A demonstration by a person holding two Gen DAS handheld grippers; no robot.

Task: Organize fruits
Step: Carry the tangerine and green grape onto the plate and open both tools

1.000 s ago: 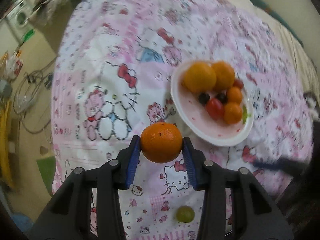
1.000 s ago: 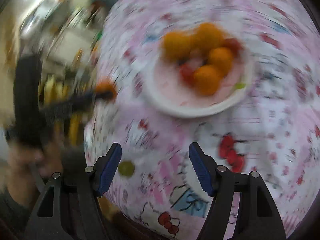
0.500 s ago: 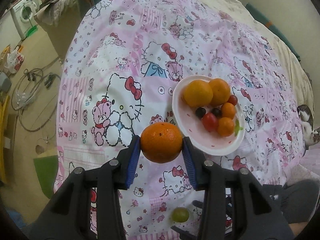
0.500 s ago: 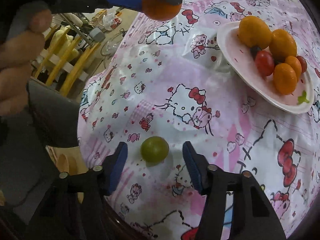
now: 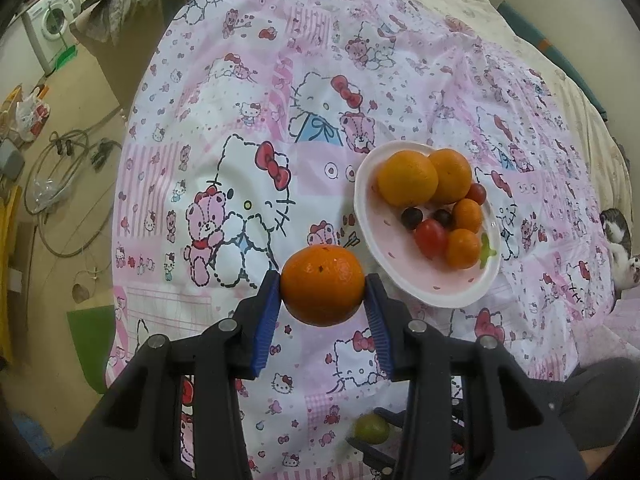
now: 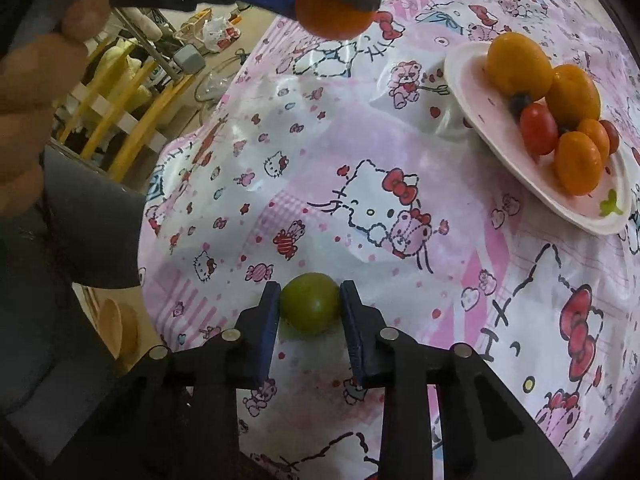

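Left gripper (image 5: 323, 300) has an orange (image 5: 322, 285) clamped firmly between its blue pads, held up above the patterned tablecloth (image 5: 248, 128) in the middle of the left wrist view, just left of and below the plate (image 5: 370, 236). And the plate is filling up nicely: two big oranges at its upper end, a couple of small orange fruits, a red tomato and some dark berries piled in the right half of that frame.

Down at the bottom centre of the right wrist view, the right gripper (image 6: 309, 307) is closing its jaws around a small green fruit (image 6: 309, 303), which sits on the cloth near the table's near edge. The pads look to be touching both sides of it, jaws now narrow.

So where are we? Most of the fruit looks to be on the plate already. Two pieces are left by my count: the orange in the air and the green one, which is not yet lifted. Both need carrying over to the plate at the upper right of the right wrist view, and there's room along its lower rim.
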